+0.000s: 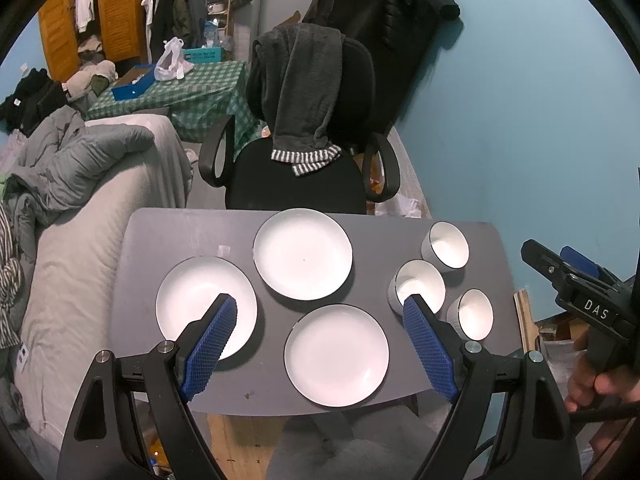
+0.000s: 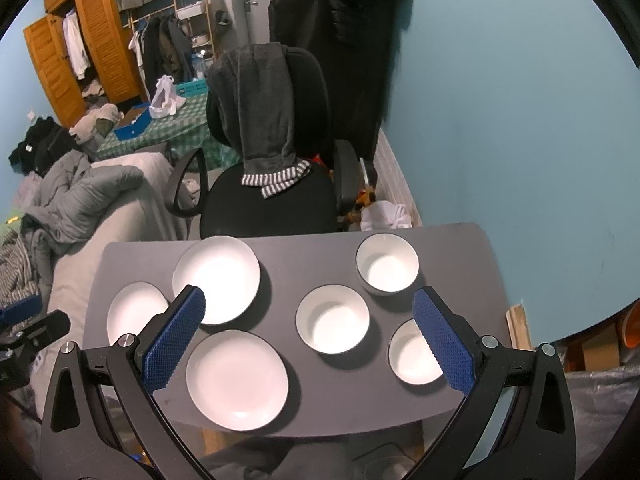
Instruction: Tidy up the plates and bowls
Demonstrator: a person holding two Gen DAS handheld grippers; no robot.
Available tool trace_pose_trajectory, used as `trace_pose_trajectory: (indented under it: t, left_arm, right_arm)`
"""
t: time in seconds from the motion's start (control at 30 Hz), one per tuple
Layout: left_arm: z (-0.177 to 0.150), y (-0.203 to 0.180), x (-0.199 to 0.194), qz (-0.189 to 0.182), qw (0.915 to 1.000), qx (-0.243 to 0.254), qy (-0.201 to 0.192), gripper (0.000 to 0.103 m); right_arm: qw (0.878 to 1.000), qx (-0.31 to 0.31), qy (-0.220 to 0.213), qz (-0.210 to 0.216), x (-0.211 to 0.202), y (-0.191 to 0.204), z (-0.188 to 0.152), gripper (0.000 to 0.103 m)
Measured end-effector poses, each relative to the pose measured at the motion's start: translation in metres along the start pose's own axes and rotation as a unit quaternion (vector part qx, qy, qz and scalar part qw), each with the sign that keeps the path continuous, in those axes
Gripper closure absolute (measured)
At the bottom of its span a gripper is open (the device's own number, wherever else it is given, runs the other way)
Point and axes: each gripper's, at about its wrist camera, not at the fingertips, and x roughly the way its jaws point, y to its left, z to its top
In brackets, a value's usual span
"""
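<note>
A small grey table [image 1: 168,232] stands in front of a black office chair [image 1: 296,184] with a dark grey towel [image 1: 308,96] draped over its backrest; on the table lie three white plates with thin dark rims and three white bowls, none stacked, all apart from one another. The plates take the left half: the far plate [image 1: 303,254] near the table's far edge, the left plate [image 1: 200,300] beside it, the near plate [image 1: 336,355] close to the front edge. The bowls sit on the right half: the far bowl [image 2: 387,264] toward the back corner, the middle bowl [image 2: 333,319] nearest the plates, the near bowl [image 2: 412,354] by the right front. The left gripper [image 1: 322,304] hangs above the front of the table, its blue-padded jaws spread wide with nothing between them; the right gripper [image 2: 308,300] hovers likewise over the bowls, jaws wide apart and holding nothing. A bed with a grey duvet [image 1: 80,160] lies to the left.
</note>
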Motion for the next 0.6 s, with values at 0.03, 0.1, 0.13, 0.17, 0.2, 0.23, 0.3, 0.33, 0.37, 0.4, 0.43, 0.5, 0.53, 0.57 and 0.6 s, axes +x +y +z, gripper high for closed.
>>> trace_pose_trajectory:
  t: [0.03, 0.1, 0.13, 0.17, 0.2, 0.23, 0.3, 0.33, 0.37, 0.4, 0.43, 0.5, 0.53, 0.57, 0.6]
  left_arm:
    - [-0.0016, 0.001, -0.0012, -0.001, 1.0, 0.0, 0.0, 0.017]
    - [-0.0023, -0.0003, -0.0018, -0.001, 1.0, 0.001, 0.0, 0.017]
    - [-0.0022, 0.0001, -0.0018, -0.001, 1.0, 0.0, 0.0, 0.017]
    - [-0.0022, -0.0001, -0.0022, -0.002, 1.0, 0.0, -0.001, 0.017]
    - [-0.0024, -0.0007, -0.0026, -0.002, 1.0, 0.0, -0.001, 0.017]
    - [-0.002, -0.0013, -0.0024, -0.002, 1.0, -0.001, -0.001, 0.017]
    - [-0.0026, -0.0008, -0.0029, -0.002, 1.0, -0.001, -0.001, 0.017]
    - [-0.0026, -0.0011, -0.003, -0.002, 1.0, -0.001, -0.001, 0.017]
    - [-0.0027, -0.0009, -0.0029, -0.002, 1.0, -0.001, -0.001, 0.017]
    - [-0.0029, -0.0014, -0.0033, -0.003, 1.0, -0.001, -0.002, 0.017]
    - [-0.0026, -0.0014, -0.0028, -0.002, 1.0, -0.001, -0.001, 0.017]
    - [-0.0029, -0.0015, -0.0031, -0.001, 1.0, -0.001, -0.001, 0.017]
    - [-0.0024, -0.0013, -0.0036, -0.001, 1.0, -0.002, -0.001, 0.017]
    - [-0.0028, -0.0012, -0.004, -0.001, 1.0, -0.004, -0.001, 0.017]
    - [-0.0025, -0.0013, -0.0042, -0.001, 1.0, -0.005, -0.001, 0.017]
  right_arm:
    - [1.0, 0.0, 0.0, 0.0, -0.0004, -0.0003, -0.0001, 0.001]
    - [1.0, 0.002, 0.0, 0.001, -0.0009, -0.0008, -0.0002, 0.001]
    - [1.0, 0.002, 0.0, 0.002, 0.0007, -0.0028, 0.0001, 0.001]
    - [1.0, 0.003, 0.0, 0.002, -0.0003, -0.0031, -0.0002, 0.001]
    - [1.0, 0.003, 0.0, 0.002, -0.0007, -0.0029, -0.0002, 0.001]
    - [1.0, 0.003, 0.0, 0.002, -0.0005, -0.0031, 0.0002, 0.001]
    - [1.0, 0.003, 0.0, 0.002, -0.0004, -0.0033, 0.0001, 0.001]
    - [1.0, 0.003, 0.0, 0.003, -0.0003, -0.0034, -0.0002, 0.001]
    - [1.0, 0.003, 0.0, 0.003, -0.0008, -0.0035, -0.0007, 0.001]
    - [1.0, 0.003, 0.0, 0.003, -0.0003, -0.0033, -0.0004, 0.001]
    - [1.0, 0.003, 0.0, 0.002, -0.0004, -0.0031, -0.0007, 0.001]
    - [1.0, 0.002, 0.0, 0.003, -0.0008, -0.0032, -0.0016, 0.001]
    - [1.0, 0.001, 0.0, 0.003, 0.0, -0.0032, -0.0018, 0.001]
    - [1.0, 0.001, 0.001, 0.003, -0.0003, -0.003, -0.0025, 0.001]
    - [1.0, 0.0, 0.001, 0.004, -0.0009, -0.0029, -0.0036, 0.001]
